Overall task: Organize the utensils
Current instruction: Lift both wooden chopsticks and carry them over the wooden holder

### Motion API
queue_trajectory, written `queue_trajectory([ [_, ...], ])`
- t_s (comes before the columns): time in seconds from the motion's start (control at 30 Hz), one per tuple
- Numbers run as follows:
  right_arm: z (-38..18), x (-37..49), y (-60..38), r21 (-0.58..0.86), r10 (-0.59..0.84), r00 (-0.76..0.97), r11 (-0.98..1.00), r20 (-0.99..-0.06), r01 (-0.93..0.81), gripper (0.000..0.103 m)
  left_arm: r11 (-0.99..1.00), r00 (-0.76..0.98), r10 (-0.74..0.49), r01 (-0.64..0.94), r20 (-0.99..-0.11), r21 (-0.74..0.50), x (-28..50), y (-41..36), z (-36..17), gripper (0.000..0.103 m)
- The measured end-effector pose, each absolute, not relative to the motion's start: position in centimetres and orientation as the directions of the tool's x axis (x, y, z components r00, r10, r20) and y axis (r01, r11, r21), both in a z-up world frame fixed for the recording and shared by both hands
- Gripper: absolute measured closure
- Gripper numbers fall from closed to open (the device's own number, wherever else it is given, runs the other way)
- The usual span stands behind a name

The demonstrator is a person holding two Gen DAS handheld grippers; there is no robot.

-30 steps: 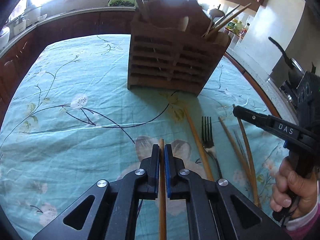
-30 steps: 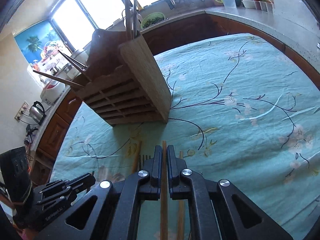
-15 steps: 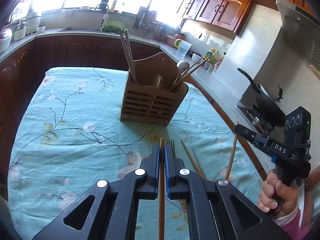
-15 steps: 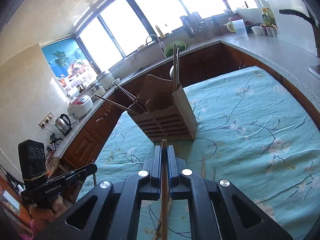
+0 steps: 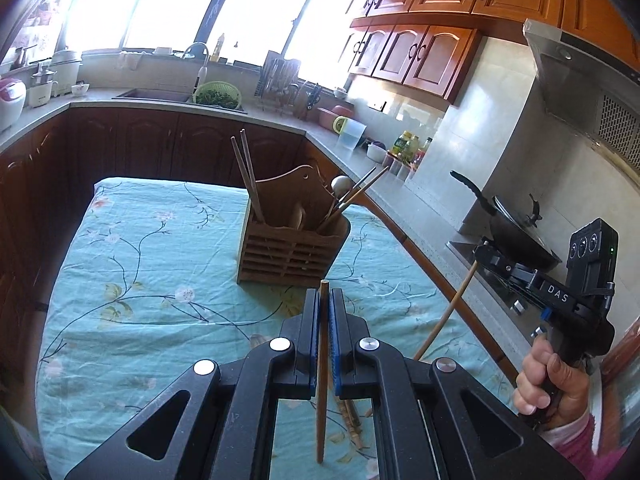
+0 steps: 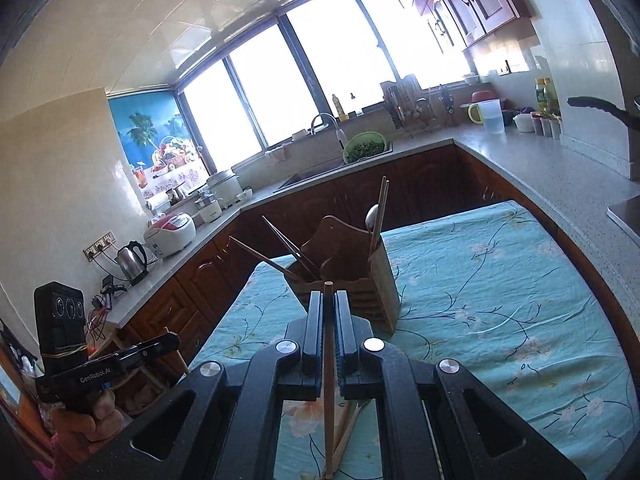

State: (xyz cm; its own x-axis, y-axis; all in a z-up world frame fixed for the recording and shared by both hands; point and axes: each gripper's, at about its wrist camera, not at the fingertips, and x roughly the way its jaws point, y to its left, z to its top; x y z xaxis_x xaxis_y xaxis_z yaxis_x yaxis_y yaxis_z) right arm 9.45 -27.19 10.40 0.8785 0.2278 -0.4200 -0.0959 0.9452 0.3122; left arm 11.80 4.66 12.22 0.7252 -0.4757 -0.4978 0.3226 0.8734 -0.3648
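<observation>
Two chopsticks are held above the table, one in each gripper. In the left wrist view, a dark brown chopstick [image 5: 322, 360] runs straight up the middle between the blue pads of the left gripper [image 5: 324, 300], which are pinched narrow against it; its tip pokes just past the fingertips toward twelve o'clock and its tail hangs down below the jaws toward six. In the right wrist view, a paler chopstick [image 6: 329, 368] sits the same way in the right gripper [image 6: 329, 300], clamped between nearly closed fingers, its tip just beyond them. From the left camera the right gripper appears at about three o'clock, gripped by a hand [image 5: 552, 380] in a pink sleeve, its chopstick slanting down to the left. Ahead at twelve o'clock stands the wooden utensil holder [image 5: 290, 246] on the floral teal tablecloth [image 5: 140, 280], already holding chopsticks and a spoon. More loose sticks [image 5: 350, 416] lie on the cloth beneath the left gripper's jaws.
</observation>
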Motion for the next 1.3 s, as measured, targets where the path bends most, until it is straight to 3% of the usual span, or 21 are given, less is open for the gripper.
queue_trajectory([
  [0.87,11.6,12.0,-27.4,0.301,0.187,0.91,0.951,-0.37,-0.073,0.098,0.884,0.806,-0.438,0.308,-0.397,-0.351,14.9,5.8,14.4,0.1],
  [1.3,16.8,17.0,-27.4,0.282,0.124,0.969,0.958,-0.216,-0.059,0.098,0.915,0.902,-0.351,0.274,-0.25,-0.295,19.3,5.3,18.2,0.1],
])
